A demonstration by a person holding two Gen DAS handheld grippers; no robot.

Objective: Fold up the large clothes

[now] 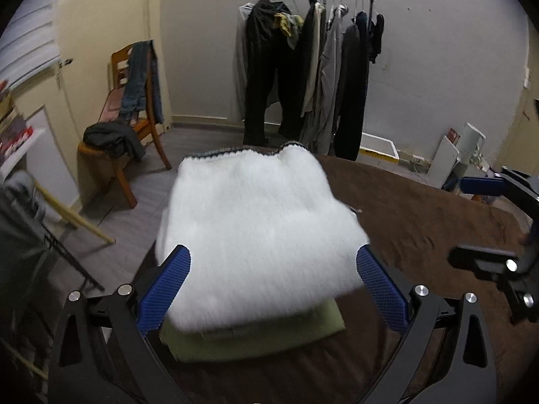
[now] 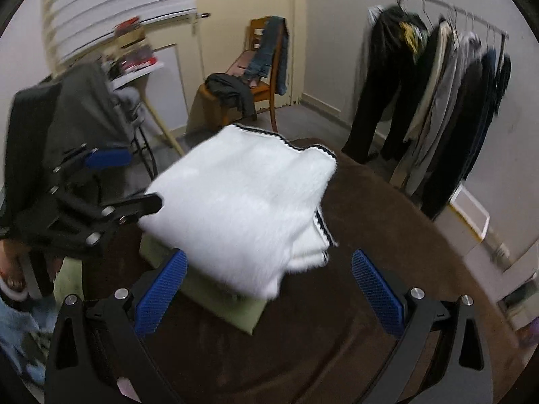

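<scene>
- A folded fluffy white knit garment with dark scalloped trim [image 1: 259, 235] lies on top of a folded pale green cloth [image 1: 256, 336], which sticks out beneath its near edge
- Both rest as a stack on a table covered with a brown plush cloth [image 1: 421, 222], toward the table's left side in the left wrist view
- In the right wrist view the white garment [image 2: 242, 202] shows several stacked layers along its right edge, where the dark trim runs down the side; the green cloth [image 2: 229, 306] pokes out at the near corner
- The left gripper [image 1: 273, 279] has its blue textured fingers [image 1: 165, 293] spread wide on either side of the stack, above it, with nothing pinched between them
- The right gripper [image 2: 269, 289] is likewise wide apart, its blue fingers [image 2: 377, 293] free of the fabric; one sits over the green cloth's corner, the other over bare brown table cover
- Each gripper appears in the other's view, off to the side of the stack, jaws apart
- Behind the table stands a metal clothes rack hung with dark and grey garments [image 1: 316, 77]
- A wooden chair draped with blue jeans and a dark garment [image 1: 131, 114] stands by the cream wall
- White slatted blinds [image 2: 118, 10] fill the upper left of the right wrist view
</scene>
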